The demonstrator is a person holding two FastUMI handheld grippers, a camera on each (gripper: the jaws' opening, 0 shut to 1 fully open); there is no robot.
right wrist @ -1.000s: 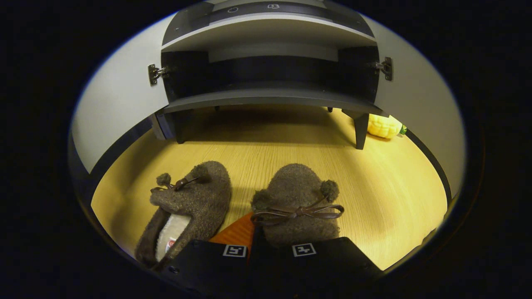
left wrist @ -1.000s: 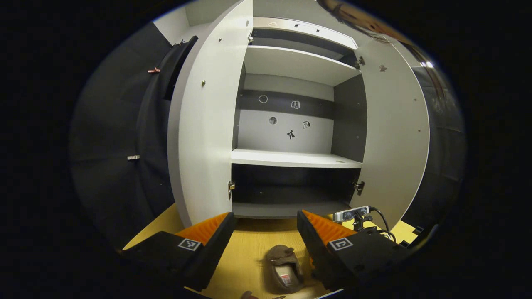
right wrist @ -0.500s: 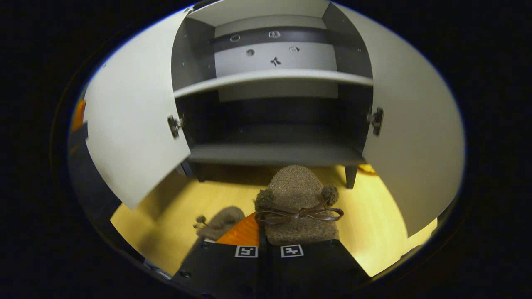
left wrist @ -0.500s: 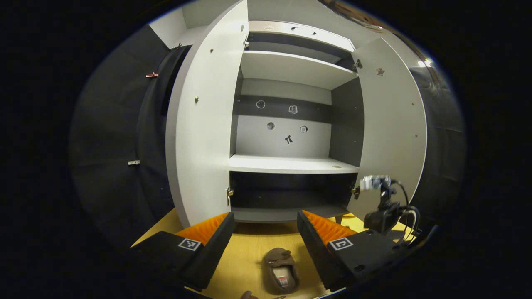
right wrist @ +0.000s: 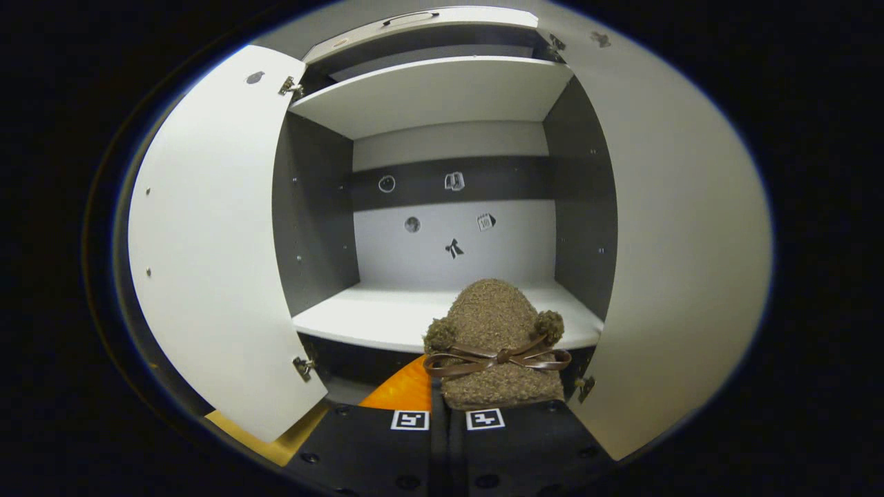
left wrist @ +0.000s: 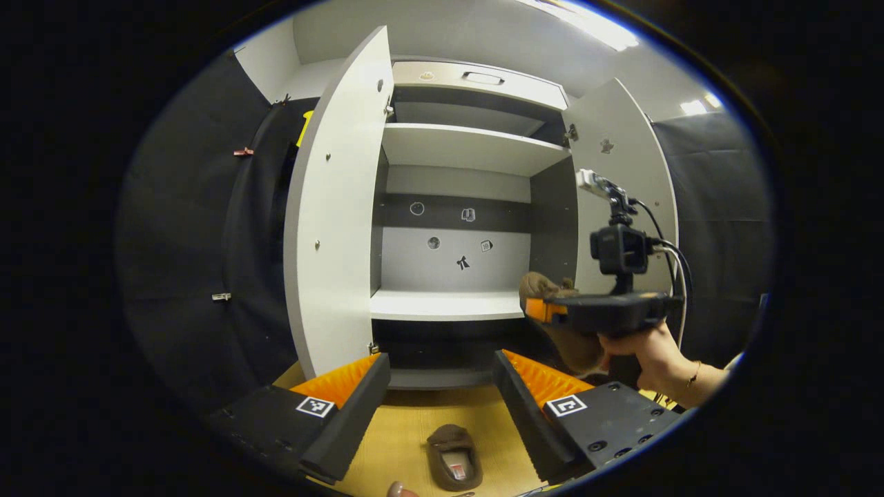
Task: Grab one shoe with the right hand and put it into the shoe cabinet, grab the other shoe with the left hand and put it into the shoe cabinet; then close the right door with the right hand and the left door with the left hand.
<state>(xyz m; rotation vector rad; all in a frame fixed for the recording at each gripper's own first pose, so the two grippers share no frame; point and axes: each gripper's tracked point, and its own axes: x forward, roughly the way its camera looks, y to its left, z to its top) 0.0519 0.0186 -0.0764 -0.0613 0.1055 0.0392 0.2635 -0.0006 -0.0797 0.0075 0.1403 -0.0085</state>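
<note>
Before the open shoe cabinet [right wrist: 442,324], fuzzy brown slipper [right wrist: 492,331] pinched in right gripper [right wrist: 442,404] near the flat white shelf edge; left gripper [left wrist: 442,386] spread wide over floor slipper [left wrist: 452,457]

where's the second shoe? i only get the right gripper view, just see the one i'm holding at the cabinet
Observer: In the left gripper view the second shoe lies on the wooden floor, in front of the cabinet.
Operator: is the left hand-held gripper on it
Observer: No. The left hand-held gripper is open above the floor, nothing between its fingers.
Operator: how does my shoe look from there
Observer: The right hand-held gripper holds the held shoe about level with the middle shelf, near the right door; its heel hangs below the fingers.
</note>
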